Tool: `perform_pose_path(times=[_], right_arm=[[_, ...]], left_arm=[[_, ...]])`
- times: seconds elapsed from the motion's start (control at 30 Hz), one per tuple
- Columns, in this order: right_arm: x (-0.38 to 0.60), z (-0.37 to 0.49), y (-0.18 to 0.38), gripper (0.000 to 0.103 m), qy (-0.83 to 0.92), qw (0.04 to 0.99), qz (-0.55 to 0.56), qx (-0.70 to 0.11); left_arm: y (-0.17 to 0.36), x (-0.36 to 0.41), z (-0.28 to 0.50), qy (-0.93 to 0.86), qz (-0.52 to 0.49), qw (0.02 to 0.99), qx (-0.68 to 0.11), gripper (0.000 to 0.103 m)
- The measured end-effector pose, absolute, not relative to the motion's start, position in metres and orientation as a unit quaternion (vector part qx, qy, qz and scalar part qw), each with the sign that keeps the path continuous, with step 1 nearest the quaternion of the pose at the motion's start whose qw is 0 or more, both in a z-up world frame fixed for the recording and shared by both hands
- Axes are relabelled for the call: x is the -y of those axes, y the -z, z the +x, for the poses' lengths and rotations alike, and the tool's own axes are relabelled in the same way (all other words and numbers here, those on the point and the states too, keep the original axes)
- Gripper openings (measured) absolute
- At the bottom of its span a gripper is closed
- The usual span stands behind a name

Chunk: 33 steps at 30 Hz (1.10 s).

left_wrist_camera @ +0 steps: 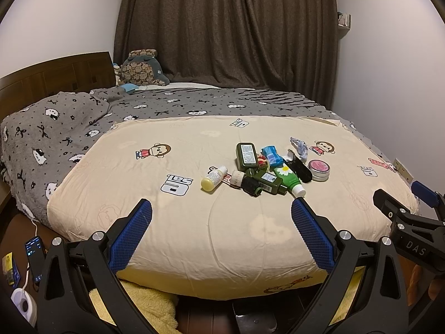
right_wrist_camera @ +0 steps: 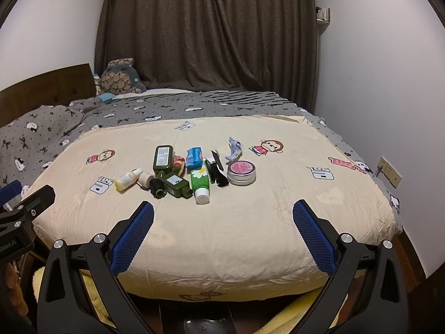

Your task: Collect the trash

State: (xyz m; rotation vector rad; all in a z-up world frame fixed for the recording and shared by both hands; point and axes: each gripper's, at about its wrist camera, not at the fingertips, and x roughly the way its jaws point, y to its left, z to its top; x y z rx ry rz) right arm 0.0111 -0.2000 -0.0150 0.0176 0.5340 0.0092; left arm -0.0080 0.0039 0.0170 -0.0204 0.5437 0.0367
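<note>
Clutter sits in one loose heap on the cream quilt (left_wrist_camera: 172, 222) of the bed, and nothing has been lifted yet, so I'd judge the collecting is only at its start. Both grippers hang at the foot of the bed, well short of the heap. The left gripper (left_wrist_camera: 221, 214) has its blue pads spread wide with nothing between them; the right gripper (right_wrist_camera: 223, 213) is spread the same way and just as empty.

In the heap I can make out a small yellow bottle (right_wrist_camera: 125, 180) at the left edge, a dark green bottle (right_wrist_camera: 162, 158) lying flat behind it, a green tube with a white cap (right_wrist_camera: 200, 183) pointing toward the foot of the bed, a blue packet (right_wrist_camera: 195, 158), a round tin with a pink lid (right_wrist_camera: 241, 173) on the right, and a crumpled wrapper (right_wrist_camera: 235, 150) a little apart at the back.

No bin or bag shows in either view, so where the things should go I cannot tell.

The next move, as I see it, calls for one gripper to reach forward over the quilt and close on an outlying piece, the yellow bottle or the tin, rather than the tangled middle, where pieces touch and would shift on the soft bedding.
</note>
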Motion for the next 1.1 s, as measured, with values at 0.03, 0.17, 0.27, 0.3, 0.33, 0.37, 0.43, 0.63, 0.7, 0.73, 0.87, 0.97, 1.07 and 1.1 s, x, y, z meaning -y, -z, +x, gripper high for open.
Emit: perform_pose_path(times=[0.03, 0.17, 0.27, 0.3, 0.33, 0.37, 0.43, 0.63, 0.7, 0.73, 0.87, 0.97, 1.07, 1.1], right_arm=[[0.200, 0.011, 0.015, 0.100, -0.005, 0.964, 0.009, -0.264], [0.200, 0.011, 0.014, 0.100, -0.005, 0.965, 0.007, -0.263], [0.199, 0.011, 0.014, 0.100, -0.005, 0.965, 0.007, -0.263], [0.199, 0.011, 0.014, 0.100, -0.006, 0.965, 0.006, -0.263], [0.199, 0.010, 0.014, 0.100, -0.006, 0.965, 0.006, -0.263], [0.199, 0.010, 0.014, 0.100, -0.006, 0.965, 0.006, -0.263], [0.199, 0.011, 0.015, 0.100, -0.005, 0.965, 0.007, -0.263], [0.201, 0.014, 0.017, 0.100, -0.002, 0.964, 0.009, -0.268], [0.204, 0.017, 0.019, 0.100, -0.002, 0.963, 0.012, -0.270], [0.206, 0.018, 0.021, 0.100, -0.002, 0.962, 0.013, -0.271], [0.212, 0.029, 0.033, 0.100, -0.003, 0.964, 0.001, -0.267], [0.212, 0.040, 0.048, 0.100, 0.011, 0.965, -0.037, -0.259], [0.216, 0.053, 0.064, 0.100, 0.019, 0.961, -0.046, -0.272], [0.219, 0.060, 0.070, 0.100, 0.012, 0.959, -0.035, -0.282]], left_arm=[[-0.017, -0.004, -0.008, -0.018, -0.010, 0.963, -0.268, 0.095], [-0.018, -0.005, -0.008, -0.019, -0.011, 0.963, -0.268, 0.095], [-0.017, -0.005, -0.008, -0.019, -0.011, 0.963, -0.268, 0.095], [-0.018, -0.004, -0.007, -0.019, -0.011, 0.963, -0.268, 0.095], [-0.017, -0.005, -0.008, -0.019, -0.011, 0.963, -0.268, 0.095], [-0.018, -0.005, -0.008, -0.019, -0.012, 0.963, -0.267, 0.095], [-0.017, -0.006, -0.006, -0.019, -0.012, 0.963, -0.267, 0.095], [-0.015, -0.007, -0.001, -0.023, -0.014, 0.961, -0.274, 0.095], [-0.014, -0.006, 0.004, -0.023, -0.012, 0.960, -0.277, 0.095], [-0.012, -0.007, 0.004, -0.023, -0.011, 0.960, -0.278, 0.095], [-0.001, -0.008, 0.011, -0.008, -0.004, 0.961, -0.277, 0.095], [0.012, -0.010, 0.021, -0.013, 0.016, 0.959, -0.281, 0.095], [0.029, -0.014, 0.039, -0.015, 0.022, 0.954, -0.298, 0.095], [0.034, -0.016, 0.043, -0.014, 0.019, 0.953, -0.301, 0.095]])
